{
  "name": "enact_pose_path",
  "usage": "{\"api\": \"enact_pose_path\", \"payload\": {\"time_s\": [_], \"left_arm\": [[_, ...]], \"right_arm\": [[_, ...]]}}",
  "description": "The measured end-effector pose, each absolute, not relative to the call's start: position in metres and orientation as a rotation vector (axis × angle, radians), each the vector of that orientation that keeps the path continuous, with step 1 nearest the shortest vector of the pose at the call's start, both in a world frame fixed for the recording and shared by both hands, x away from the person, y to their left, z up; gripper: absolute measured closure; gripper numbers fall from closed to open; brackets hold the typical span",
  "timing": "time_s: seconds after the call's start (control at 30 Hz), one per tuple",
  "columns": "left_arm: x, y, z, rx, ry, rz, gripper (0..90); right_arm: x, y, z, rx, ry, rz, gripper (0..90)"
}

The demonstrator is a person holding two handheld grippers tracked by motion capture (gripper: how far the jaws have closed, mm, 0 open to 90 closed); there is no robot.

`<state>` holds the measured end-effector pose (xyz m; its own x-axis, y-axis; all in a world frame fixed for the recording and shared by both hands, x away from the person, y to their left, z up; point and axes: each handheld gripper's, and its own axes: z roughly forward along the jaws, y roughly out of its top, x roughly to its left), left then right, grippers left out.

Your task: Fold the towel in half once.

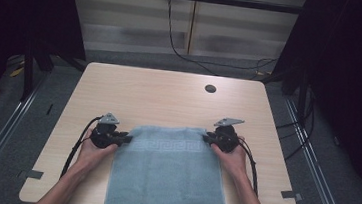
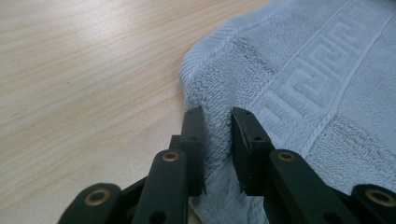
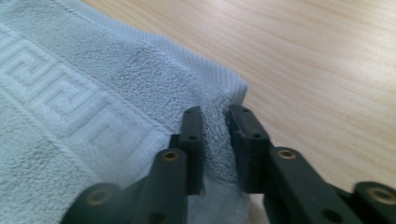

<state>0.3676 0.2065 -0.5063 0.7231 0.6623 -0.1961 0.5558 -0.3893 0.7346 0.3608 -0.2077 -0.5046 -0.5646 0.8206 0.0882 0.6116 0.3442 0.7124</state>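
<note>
The towel (image 1: 169,174) lies on the table (image 1: 169,96), hanging over its near edge. My left tongs (image 1: 126,138) pinch its far left corner. My right tongs (image 1: 207,139) pinch its far right corner.

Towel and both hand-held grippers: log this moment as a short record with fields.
item: light blue towel with a woven key-pattern band
placement: flat on the wooden table, near end hanging over the front edge
left hand-held gripper: pinching the towel's far left corner
right hand-held gripper: pinching the towel's far right corner
corners: slightly bunched between the jaws
table hole: beyond the towel, uncovered
</note>
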Motion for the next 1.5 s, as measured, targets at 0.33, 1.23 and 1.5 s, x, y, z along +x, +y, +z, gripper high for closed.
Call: {"api": "enact_pose_path", "payload": {"time_s": [0.33,1.23,1.5], "left_arm": [[0.367,0.209,-0.493,2.011,0.898,0.127,84.1],[0.373,0.214,-0.453,1.871,0.840,0.104,84.8],[0.387,0.212,-0.414,1.837,0.809,0.173,85.0]], "right_arm": [[0.359,-0.216,-0.498,1.327,2.319,1.159,83.5],[0.354,-0.228,-0.454,1.272,2.237,1.396,84.4],[0.362,-0.235,-0.412,1.213,2.172,1.448,84.4]]}}
